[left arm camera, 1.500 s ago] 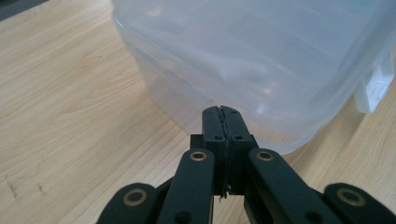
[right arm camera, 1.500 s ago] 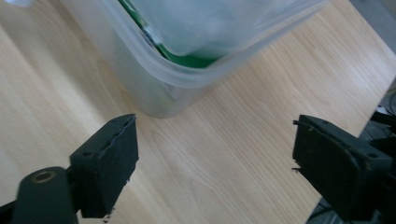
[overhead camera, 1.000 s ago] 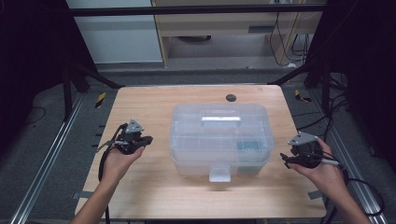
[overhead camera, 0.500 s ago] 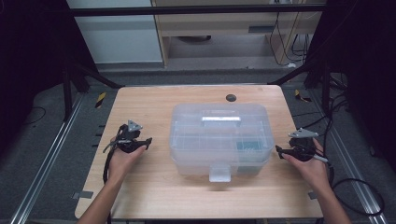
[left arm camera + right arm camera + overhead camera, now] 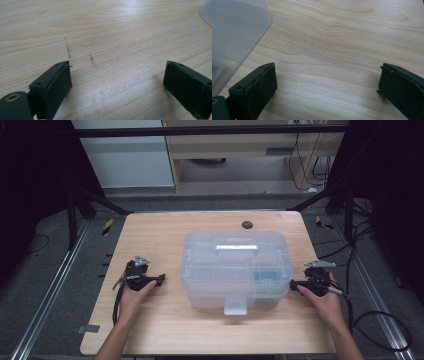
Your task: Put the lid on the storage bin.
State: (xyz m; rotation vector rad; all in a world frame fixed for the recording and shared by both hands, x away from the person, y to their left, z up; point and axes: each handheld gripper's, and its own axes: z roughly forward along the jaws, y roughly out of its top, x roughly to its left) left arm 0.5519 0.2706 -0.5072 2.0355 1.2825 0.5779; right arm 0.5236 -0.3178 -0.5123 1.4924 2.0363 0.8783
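A clear plastic storage box [image 5: 235,268] with a closed lid sits at the centre of a wooden worktop [image 5: 165,235], its long axis running left to right and its front latch [image 5: 235,304] facing the person. The left hand-held gripper [image 5: 159,280] rests on the worktop well to the box's left, jaws spread wide and empty over bare wood, pointing toward the box. The right hand-held gripper [image 5: 294,283] lies just beside the box's right end wall, jaws also wide apart and holding nothing. The right hand is the nearer; the box lies inward from both, between them
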